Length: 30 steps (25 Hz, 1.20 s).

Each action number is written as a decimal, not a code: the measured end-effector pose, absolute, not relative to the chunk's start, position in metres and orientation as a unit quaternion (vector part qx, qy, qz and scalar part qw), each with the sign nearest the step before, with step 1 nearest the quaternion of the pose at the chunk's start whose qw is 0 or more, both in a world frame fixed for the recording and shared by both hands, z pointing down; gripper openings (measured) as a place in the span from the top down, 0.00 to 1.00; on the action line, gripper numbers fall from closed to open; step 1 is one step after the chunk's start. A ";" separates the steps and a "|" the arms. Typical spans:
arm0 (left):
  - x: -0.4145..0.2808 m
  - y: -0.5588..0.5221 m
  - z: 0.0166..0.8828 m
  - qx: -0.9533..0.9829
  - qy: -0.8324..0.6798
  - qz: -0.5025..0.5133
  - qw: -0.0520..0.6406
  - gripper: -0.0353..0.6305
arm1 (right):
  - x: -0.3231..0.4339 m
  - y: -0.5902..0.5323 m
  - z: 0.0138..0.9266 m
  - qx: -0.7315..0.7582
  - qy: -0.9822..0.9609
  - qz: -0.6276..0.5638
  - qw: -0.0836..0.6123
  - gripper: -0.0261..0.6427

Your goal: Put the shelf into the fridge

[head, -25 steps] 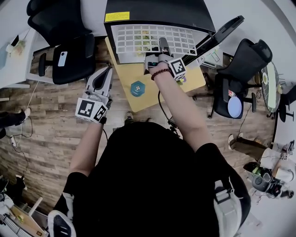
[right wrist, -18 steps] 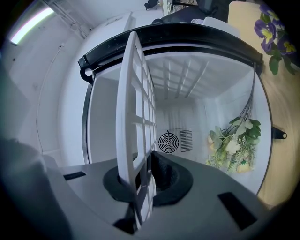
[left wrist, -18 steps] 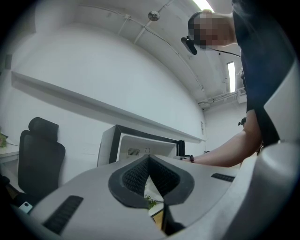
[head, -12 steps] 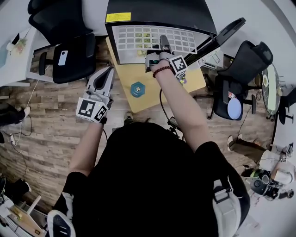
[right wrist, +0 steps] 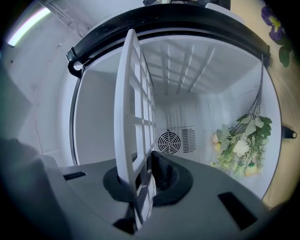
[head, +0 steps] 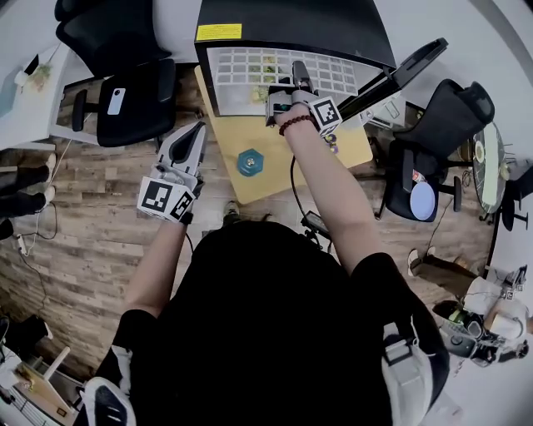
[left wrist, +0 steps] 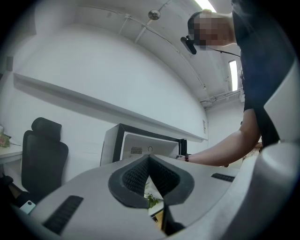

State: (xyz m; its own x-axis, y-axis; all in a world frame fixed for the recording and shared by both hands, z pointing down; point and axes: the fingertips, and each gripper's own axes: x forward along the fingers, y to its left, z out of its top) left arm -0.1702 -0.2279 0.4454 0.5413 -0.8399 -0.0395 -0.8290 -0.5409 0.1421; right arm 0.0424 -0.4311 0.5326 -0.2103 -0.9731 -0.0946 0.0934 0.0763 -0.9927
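The head view looks steeply down from above onto the black-cased, white-lined fridge (head: 291, 29). The left gripper view sits low and farther off, facing its open front. The right gripper view looks close along the white plastic grid shelf (right wrist: 125, 93) into it. All share the fridge.

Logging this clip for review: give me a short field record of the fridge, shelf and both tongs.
fridge: black, door open, white inside
flowers: lying inside the fridge, along one wall
shelf: white grid, at the fridge's open front, part of it outside
right tongs: shut on shelf, gripping its near edge
left tongs: shut, empty, held away from the fridge
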 end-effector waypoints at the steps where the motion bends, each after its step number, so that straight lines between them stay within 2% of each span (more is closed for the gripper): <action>1: -0.171 -0.227 0.446 0.876 -0.477 -0.051 0.053 0.92 | 0.043 -0.432 0.533 -0.399 0.551 -0.549 0.486 0.91; 30: -0.182 -0.216 0.451 0.865 -0.496 -0.046 0.058 0.92 | 0.040 -0.464 0.537 -0.387 0.563 -0.548 0.482 0.90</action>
State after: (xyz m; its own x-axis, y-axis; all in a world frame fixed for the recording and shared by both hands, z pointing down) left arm -0.1824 -0.2163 0.4508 0.5032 -0.8639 -0.0216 -0.8532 -0.5007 0.1463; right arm 0.0403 -0.4637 0.5366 -0.2362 -0.9643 -0.1194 0.0932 0.0998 -0.9906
